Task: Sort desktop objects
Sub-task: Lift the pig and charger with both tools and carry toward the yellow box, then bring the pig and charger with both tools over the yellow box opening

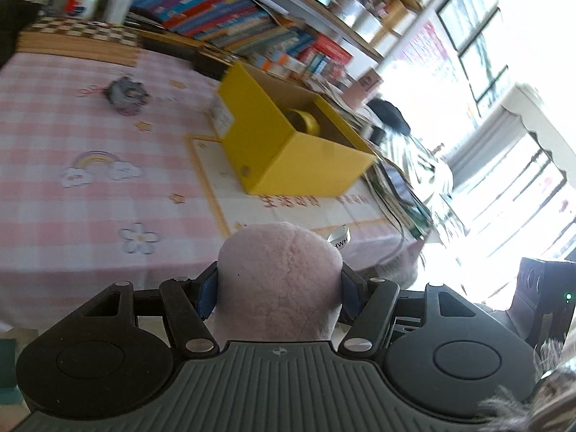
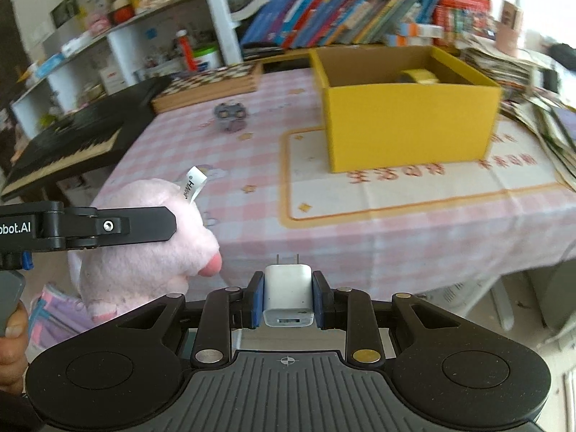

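My left gripper [image 1: 280, 288] is shut on a pink plush toy [image 1: 280, 280], held off the near edge of the table; the toy also shows in the right wrist view [image 2: 151, 248] with the left gripper's finger [image 2: 136, 228] across it. My right gripper [image 2: 287, 297] is shut on a white USB charger [image 2: 287, 295], prongs pointing forward, in front of the table edge. An open yellow box [image 2: 406, 122] stands on the table with a yellow tape roll [image 2: 421, 75] inside; both also show in the left wrist view, the box [image 1: 288, 144] and the roll [image 1: 306, 120]. A small grey object [image 2: 230, 115] lies on the pink checked cloth, also seen in the left wrist view [image 1: 126, 95].
A chessboard [image 2: 212, 82] lies at the table's far left edge. Bookshelves [image 2: 342, 18] stand behind the table. Stacked magazines [image 2: 540, 108] sit right of the box. A piano keyboard [image 2: 64, 140] stands to the left of the table.
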`<state>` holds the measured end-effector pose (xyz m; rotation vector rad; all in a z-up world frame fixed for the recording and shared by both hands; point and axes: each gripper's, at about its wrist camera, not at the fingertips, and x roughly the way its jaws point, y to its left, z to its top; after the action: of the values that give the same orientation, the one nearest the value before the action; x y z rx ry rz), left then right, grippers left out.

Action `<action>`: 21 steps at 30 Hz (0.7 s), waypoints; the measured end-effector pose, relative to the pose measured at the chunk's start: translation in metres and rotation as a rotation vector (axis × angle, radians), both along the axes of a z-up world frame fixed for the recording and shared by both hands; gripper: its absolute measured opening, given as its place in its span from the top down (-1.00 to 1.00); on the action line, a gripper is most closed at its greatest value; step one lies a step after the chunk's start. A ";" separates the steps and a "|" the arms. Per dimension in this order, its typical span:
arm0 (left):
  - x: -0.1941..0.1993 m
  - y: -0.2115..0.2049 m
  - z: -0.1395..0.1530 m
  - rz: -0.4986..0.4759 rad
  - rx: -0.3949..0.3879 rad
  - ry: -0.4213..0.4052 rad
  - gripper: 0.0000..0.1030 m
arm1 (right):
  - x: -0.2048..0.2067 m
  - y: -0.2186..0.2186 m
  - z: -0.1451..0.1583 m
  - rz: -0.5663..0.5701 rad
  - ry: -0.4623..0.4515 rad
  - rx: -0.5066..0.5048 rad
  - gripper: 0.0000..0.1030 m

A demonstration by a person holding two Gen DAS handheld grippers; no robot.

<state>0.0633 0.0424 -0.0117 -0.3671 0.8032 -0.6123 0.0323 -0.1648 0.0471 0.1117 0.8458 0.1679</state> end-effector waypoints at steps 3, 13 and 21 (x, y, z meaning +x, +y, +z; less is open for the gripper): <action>0.005 -0.015 -0.001 -0.050 0.003 0.000 -0.21 | -0.004 -0.013 -0.001 -0.043 0.002 0.001 0.48; 0.019 -0.056 0.002 -0.131 0.011 -0.007 -0.21 | 0.000 -0.050 0.000 -0.127 0.004 0.014 0.48; 0.034 -0.085 0.006 -0.139 0.014 -0.009 -0.21 | 0.016 -0.074 0.002 -0.125 0.005 0.012 0.48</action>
<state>0.0976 -0.0422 -0.0061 -0.2969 0.8291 -0.7376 0.0478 -0.2385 0.0486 0.1760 0.8406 0.0555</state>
